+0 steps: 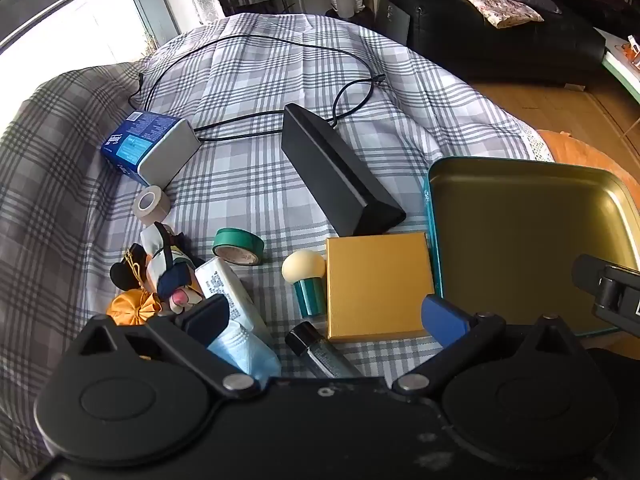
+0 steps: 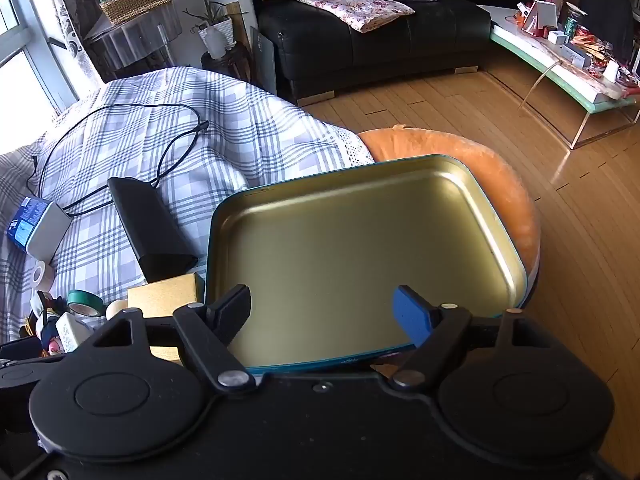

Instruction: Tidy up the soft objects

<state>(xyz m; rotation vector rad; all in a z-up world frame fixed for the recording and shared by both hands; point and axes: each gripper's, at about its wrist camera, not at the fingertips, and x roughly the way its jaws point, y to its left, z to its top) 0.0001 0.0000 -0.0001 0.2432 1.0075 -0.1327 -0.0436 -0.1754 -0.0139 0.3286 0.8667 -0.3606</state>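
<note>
Blue-padded jaws of your left gripper [image 1: 326, 318] stand spread, holding nothing, above the face-mask pack [image 1: 244, 344]; the right gripper [image 2: 326, 312] is spread too, over the bare tin tray [image 2: 472, 184]. Come down straight on the soft plush doll [image 1: 168, 268], avoiding the gold box [image 1: 378, 284]. Checked cloth [image 1: 248, 76] covers the table; wooden floor and a sofa lie beyond.
</note>
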